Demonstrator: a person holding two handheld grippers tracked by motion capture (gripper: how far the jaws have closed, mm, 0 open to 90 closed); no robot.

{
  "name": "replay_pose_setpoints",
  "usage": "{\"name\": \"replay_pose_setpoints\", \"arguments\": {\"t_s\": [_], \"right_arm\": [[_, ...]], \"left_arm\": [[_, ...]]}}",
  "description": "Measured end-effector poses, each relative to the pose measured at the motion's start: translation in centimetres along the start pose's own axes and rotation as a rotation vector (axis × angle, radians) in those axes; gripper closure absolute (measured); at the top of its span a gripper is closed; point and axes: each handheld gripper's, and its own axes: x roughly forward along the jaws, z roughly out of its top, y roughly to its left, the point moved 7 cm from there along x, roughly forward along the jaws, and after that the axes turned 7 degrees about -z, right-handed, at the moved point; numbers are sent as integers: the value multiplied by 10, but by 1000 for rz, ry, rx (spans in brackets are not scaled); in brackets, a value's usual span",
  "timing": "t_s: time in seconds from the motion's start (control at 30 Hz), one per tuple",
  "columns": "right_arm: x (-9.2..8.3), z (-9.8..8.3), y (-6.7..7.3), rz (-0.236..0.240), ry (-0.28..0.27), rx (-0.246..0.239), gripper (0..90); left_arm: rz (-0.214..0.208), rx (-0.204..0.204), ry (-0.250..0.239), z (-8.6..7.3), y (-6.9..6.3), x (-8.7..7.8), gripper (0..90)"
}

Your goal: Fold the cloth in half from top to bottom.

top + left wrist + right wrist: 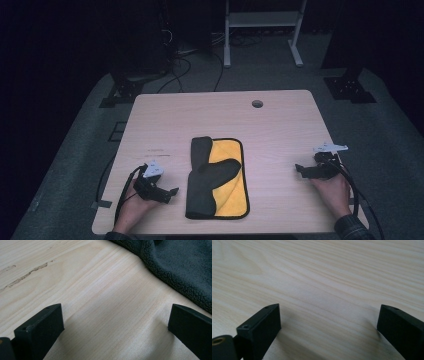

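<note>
Table [165, 115] bare around cloth [218, 175]; left gripper [172, 192] beside cloth edge, right gripper [298, 170] apart, jaws spread, empty

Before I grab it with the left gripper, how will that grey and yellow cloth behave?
Likely floppy: the cloth lies folded over itself, so a lifted corner would probably sag. Its fleecy pile should grip well. Pushed, it may bunch rather than slide across the table.

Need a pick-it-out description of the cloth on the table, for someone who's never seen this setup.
Start at the light wooden table with the round hole near its far edge. In the middle of its near half, between the left hand-held gripper and the right hand-held gripper, lies the cloth. It is the one soft item there: yellow with a dark border, with a dark grey side folded over its left part.
</note>
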Motion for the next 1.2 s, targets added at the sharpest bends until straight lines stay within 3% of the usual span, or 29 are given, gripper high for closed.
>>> {"name": "replay_pose_setpoints", "arguments": {"t_s": [0.13,0.37,0.43,0.7,0.77,1.0,1.2], "right_arm": [[-1,2,5,32,6,-15,47],[-7,14,17,77,5,-81,67],[-9,18,20,91,-6,-83,133],[-9,32,33,142,-20,-95,218],[-9,35,39,173,-26,-103,259],[-10,54,66,245,-78,-143,288],[-7,68,91,320,-91,-170,305]], "left_arm": [[1,-2,-1,-1,0,-1,0],[10,-11,-6,-1,0,-1,0],[17,-14,-7,-1,1,-1,0],[23,-21,-6,0,2,0,0],[20,-18,-6,0,2,0,0],[11,-8,-2,1,3,1,0],[9,-10,0,1,3,1,0]]}}
